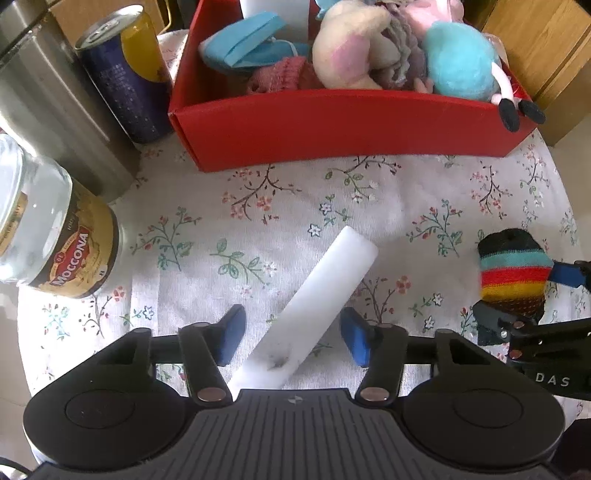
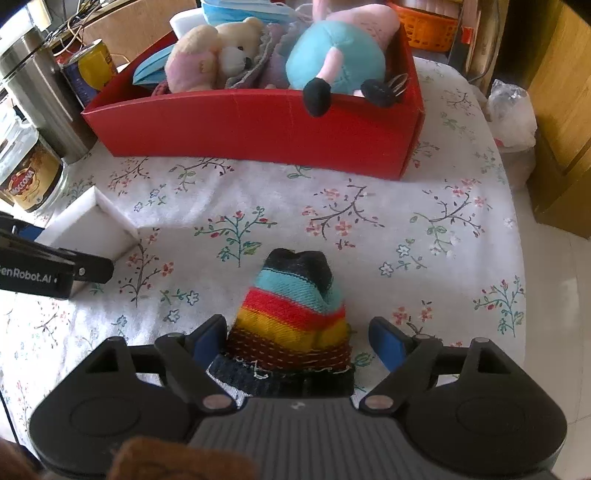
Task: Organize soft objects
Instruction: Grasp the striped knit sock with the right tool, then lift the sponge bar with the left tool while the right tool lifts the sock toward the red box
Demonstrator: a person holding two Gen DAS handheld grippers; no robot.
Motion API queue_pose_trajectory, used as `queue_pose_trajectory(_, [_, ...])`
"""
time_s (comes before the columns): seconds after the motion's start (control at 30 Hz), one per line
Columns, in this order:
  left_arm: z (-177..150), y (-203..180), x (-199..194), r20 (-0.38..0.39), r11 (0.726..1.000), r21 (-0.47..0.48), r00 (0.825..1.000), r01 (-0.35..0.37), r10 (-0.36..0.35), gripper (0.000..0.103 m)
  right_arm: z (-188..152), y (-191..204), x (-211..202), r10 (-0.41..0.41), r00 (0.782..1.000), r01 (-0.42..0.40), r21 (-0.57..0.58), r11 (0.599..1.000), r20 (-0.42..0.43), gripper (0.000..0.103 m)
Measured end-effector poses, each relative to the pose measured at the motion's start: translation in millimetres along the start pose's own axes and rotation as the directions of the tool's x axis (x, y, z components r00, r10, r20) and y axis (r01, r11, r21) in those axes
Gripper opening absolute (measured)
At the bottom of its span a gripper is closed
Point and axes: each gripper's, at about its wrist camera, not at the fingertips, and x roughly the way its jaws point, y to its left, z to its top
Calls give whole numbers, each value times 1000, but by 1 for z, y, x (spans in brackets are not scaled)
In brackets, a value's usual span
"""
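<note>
Looking down both wrist cameras, I have two soft things left on the bench and a red box (image 1: 332, 125) at the far side already crowded with plush toys and blue face masks.

My left gripper (image 1: 291, 338) stands open over the white foam block (image 1: 325, 295), which lies slanted between its fingers (image 1: 232, 334) with a clear gap on either side; neither pad touches it. My right gripper (image 2: 299, 341) is also open around the striped knit sock (image 2: 295, 317). The left pad sits just beside the sock's edge and the right pad is well apart from it, so nothing is held.

To do this well, I judge I should square each gripper to its object first. The foam lies diagonally, so closing now would likely catch a corner and twist it; a roll of the wrist to meet its long flat faces seems safer. The sock sits off-centre, nearer my left pad, so I would shift right before closing, and pinch low into the bunched cuff.

Underneath is a white cloth printed with small flowers, soft and likely to snag if I press down. A Moccona jar (image 1: 55, 243), a blue-and-yellow can (image 1: 125, 74) and a steel canister (image 1: 48, 92) stand at the far left. Wooden cupboards flank the right, and an orange basket (image 2: 424, 26) shows beyond the box.
</note>
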Motion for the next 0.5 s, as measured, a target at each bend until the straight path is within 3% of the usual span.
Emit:
queue_pose_trajectory(0.07, [1,-2,3,-11,1000,-5,1000,-1,1,40,-1,-1,-1,-8,1000,8,6,1000,15,55])
queue_pose_trajectory(0.13, [0,0,4,-17,1000,-12,1000,-1,1,37,-2,-2,-3,-7,1000,7,11,1000,23,31])
queue_pose_trajectory(0.17, [-1,0,3,-16,1000,-13,1000,-1,1,35,-3,-2,-6,-7,999,7,6,1000,31,24])
queue_pose_trajectory(0.2, [-2,-1,3,-14,1000,-11,1000,-7,6,34,-3,-2,-8,2,999,-2,2,1000,36,8])
queue_pose_trajectory(0.23, [-4,-2,2,-11,1000,-6,1000,-12,12,33,-3,-2,-8,21,999,-21,12,1000,32,0])
queue_pose_trajectory(0.5, [-12,-6,-15,24,1000,-13,1000,18,-18,33,-6,-9,-25,102,993,-106,65,992,61,0])
